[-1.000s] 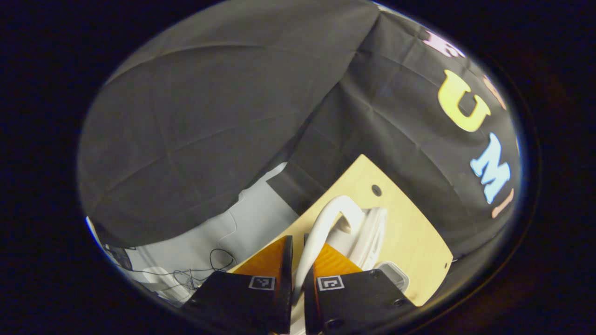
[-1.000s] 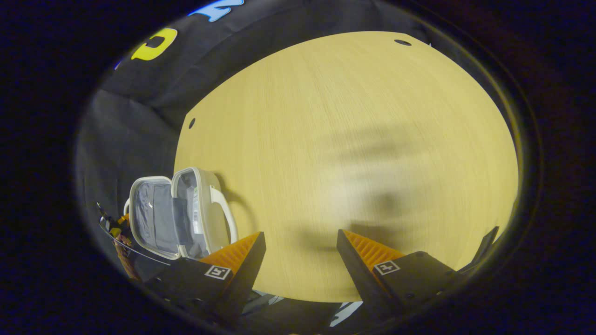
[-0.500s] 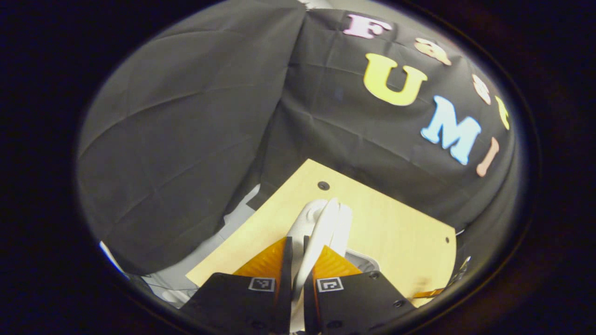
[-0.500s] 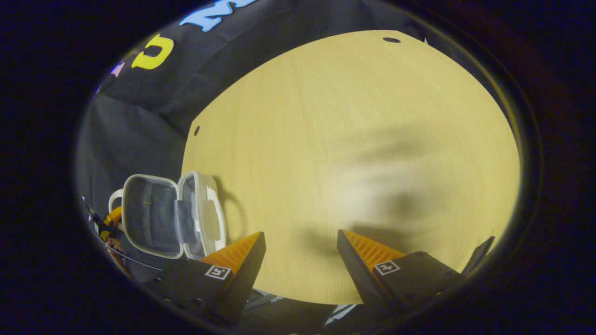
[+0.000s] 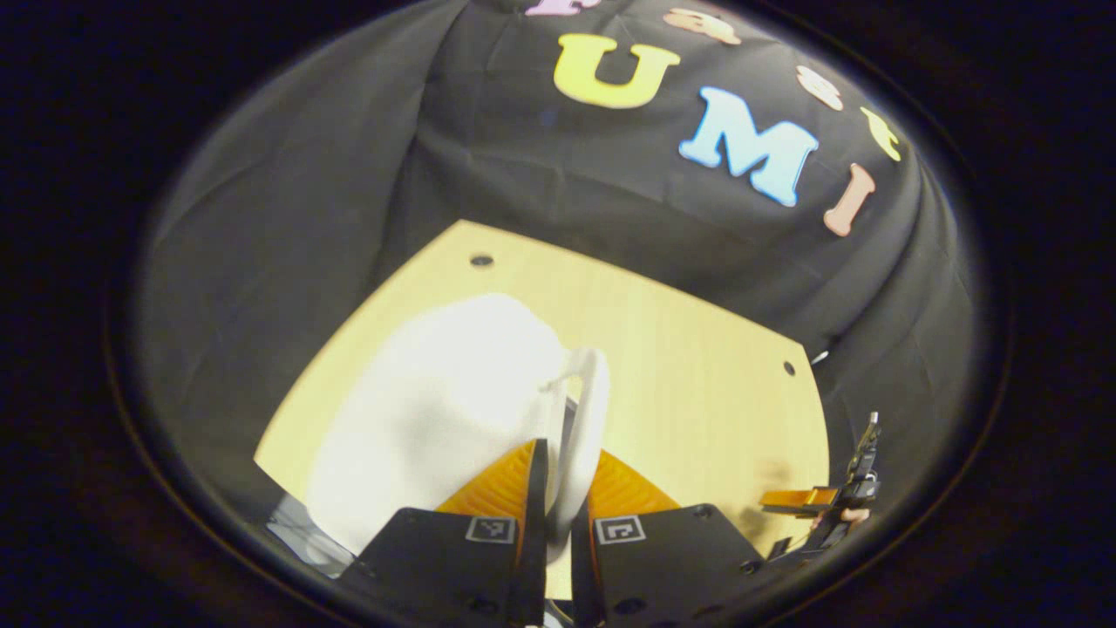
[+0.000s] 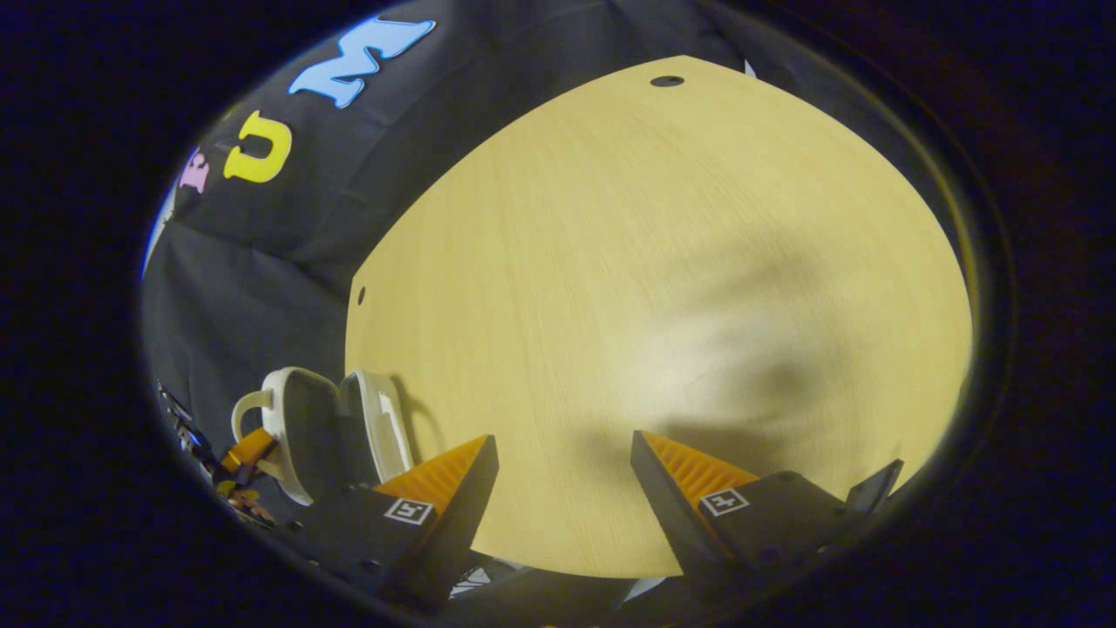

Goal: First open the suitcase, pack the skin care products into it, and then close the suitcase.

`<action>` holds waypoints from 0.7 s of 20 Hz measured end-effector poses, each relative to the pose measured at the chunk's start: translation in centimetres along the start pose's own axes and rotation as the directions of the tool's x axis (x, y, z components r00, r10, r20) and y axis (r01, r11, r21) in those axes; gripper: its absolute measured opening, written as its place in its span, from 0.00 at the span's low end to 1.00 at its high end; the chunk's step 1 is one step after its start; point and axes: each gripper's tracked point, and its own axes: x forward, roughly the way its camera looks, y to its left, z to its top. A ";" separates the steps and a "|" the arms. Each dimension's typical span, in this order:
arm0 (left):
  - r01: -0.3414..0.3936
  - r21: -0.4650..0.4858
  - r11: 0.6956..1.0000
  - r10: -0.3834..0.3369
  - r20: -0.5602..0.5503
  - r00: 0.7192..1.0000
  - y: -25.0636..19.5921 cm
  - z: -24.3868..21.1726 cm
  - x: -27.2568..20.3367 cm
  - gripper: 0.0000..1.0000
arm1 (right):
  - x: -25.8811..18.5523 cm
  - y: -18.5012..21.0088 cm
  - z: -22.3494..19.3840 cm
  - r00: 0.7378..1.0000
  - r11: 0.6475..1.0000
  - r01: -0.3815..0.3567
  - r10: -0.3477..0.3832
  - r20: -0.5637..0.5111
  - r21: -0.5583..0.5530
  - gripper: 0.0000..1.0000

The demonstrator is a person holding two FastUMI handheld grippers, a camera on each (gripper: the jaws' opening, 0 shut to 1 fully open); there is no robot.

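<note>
The small white suitcase point(image 6: 323, 427) stands on the wooden table point(image 6: 654, 262) at the lower left of the right gripper view, its two halves only a narrow gap apart. In the left gripper view the white lid point(image 5: 436, 410) bulges close in front, and its curved handle point(image 5: 588, 410) runs down between my fingers. My left gripper point(image 5: 565, 455) is shut on that handle. It also appears beside the case as the left gripper point(image 6: 248, 449). My right gripper point(image 6: 562, 471) hangs open over bare table, to the right of the case, holding nothing.
Black cloth walls close in the table's far and side edges. Small round holes point(image 5: 480, 260) mark the table's corners. The right gripper point(image 5: 819, 501) and the hand holding it appear at the far right of the left gripper view.
My left gripper has swung the lid over by its handle, and the suitcase's wide opening has narrowed to a slim gap. The right gripper has stayed open and has barely shifted.
</note>
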 end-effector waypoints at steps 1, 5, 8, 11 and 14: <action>0.010 -0.011 1.000 -0.010 -0.037 0.999 -0.9 -2.0 1.2 0.19 | -0.2 -0.3 0.0 1.000 1.000 0.004 -0.004 0.004 -0.003 0.94; -0.031 0.116 0.993 0.049 -0.151 0.987 -2.4 -8.7 5.9 0.20 | -1.5 -2.2 -0.2 1.000 1.000 0.019 -0.019 0.023 -0.005 0.95; -0.062 0.185 0.981 0.099 -0.194 0.976 -2.5 -11.8 8.4 0.20 | -2.4 -3.5 -0.6 0.999 0.999 0.026 -0.027 0.035 0.019 0.94; -0.080 0.227 0.971 0.122 -0.175 0.977 -2.9 -12.6 8.9 0.20 | -3.3 -4.3 -1.2 0.998 0.998 0.041 -0.042 0.042 0.046 0.94; -0.120 0.276 0.954 0.162 -0.133 0.978 -2.8 -12.5 8.7 0.20 | -3.6 -5.0 -1.3 0.998 0.997 0.043 -0.046 0.047 0.059 0.94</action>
